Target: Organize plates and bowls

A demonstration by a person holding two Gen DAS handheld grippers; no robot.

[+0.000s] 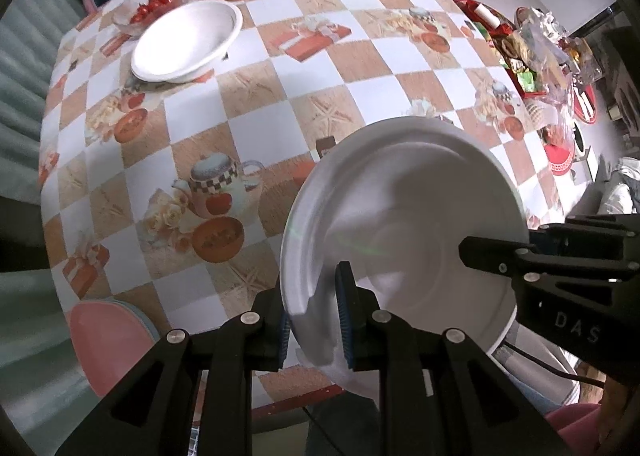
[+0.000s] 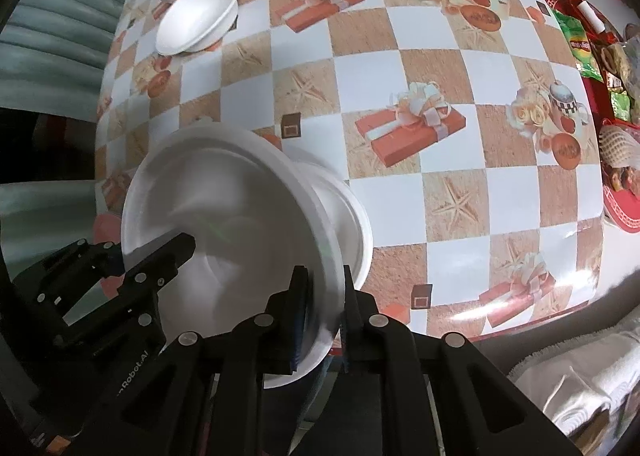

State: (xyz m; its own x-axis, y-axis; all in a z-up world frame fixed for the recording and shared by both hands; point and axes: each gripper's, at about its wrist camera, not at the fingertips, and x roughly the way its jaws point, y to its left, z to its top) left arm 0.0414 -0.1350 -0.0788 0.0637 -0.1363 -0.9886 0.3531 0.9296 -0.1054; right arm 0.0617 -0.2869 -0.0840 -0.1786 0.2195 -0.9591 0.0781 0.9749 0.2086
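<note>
Left wrist view: L gripper point(image 1: 314, 320), bottom centre of frame, is clamped on the near rim of a white foam plate point(image 1: 404, 240), one blue pad each side of the edge. Plate is tilted, clear of the table point(image 1: 248, 104), filling lower right of centre. R gripper point(image 1: 492, 256) enters from the right edge and overlaps the plate's far rim. A white bowl point(image 1: 188, 42) sits upper left on the checked cloth, with a glass bowl of red fruit point(image 1: 154, 2) just behind it. Pink plates point(image 1: 108, 340) lie stacked at lower left, near the table edge.

Right wrist view: R gripper point(image 2: 324, 320), bottom centre, is closed on the plate rim point(image 2: 320, 256). A second white piece point(image 2: 348, 216), poss. a nested bowl or plate, shows behind the front one at centre; cannot tell if the two are joined. L gripper point(image 2: 176, 252) comes in from lower left with its tip over the plate's inner face. White bowl point(image 2: 196, 16) is at upper left. Snack tray point(image 2: 600, 56) occupies the right edge.

Assessment: step in hand appears to be carrying or separating white foam ware w/ both tools. Foam rim is thin and crushes easily, so keep grip light but firm, both tools level, no twisting against each other. Poss. destination is the white bowl upper left; lower flat, then let go one side at a time.
</note>
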